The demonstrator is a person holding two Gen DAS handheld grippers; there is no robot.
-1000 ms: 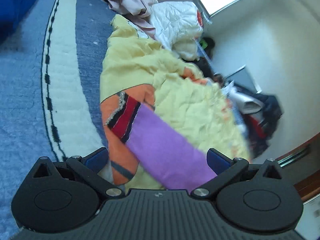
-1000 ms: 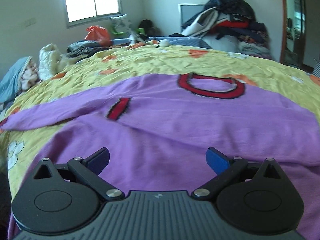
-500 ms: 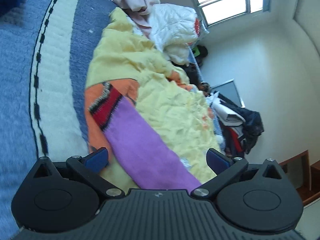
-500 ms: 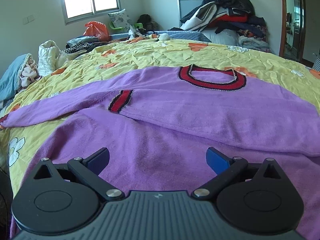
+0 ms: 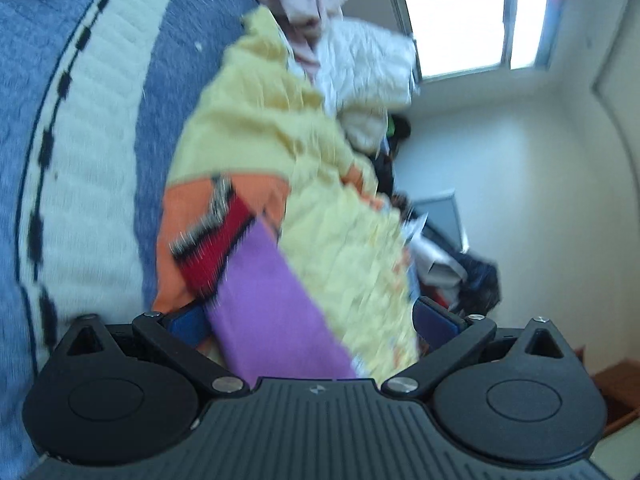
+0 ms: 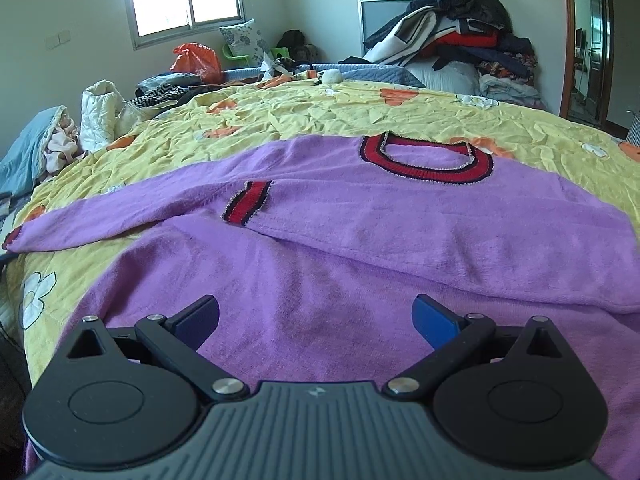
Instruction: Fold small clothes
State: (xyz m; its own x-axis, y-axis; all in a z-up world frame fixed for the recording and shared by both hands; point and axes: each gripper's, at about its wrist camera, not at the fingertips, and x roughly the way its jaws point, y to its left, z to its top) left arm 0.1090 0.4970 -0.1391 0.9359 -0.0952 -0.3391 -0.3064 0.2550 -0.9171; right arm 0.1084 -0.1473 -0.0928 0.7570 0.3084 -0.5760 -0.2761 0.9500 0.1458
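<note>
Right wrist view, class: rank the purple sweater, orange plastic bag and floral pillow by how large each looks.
1. purple sweater, by far the largest, though nearest.
2-3. orange plastic bag and floral pillow look alike; both far off, so unranked.

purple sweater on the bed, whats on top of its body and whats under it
On the purple sweater, one sleeve lies folded across the chest, its red striped cuff near the middle. Under it is the yellow flowered bedsheet; whatever lies beneath the sweater itself is covered.
</note>
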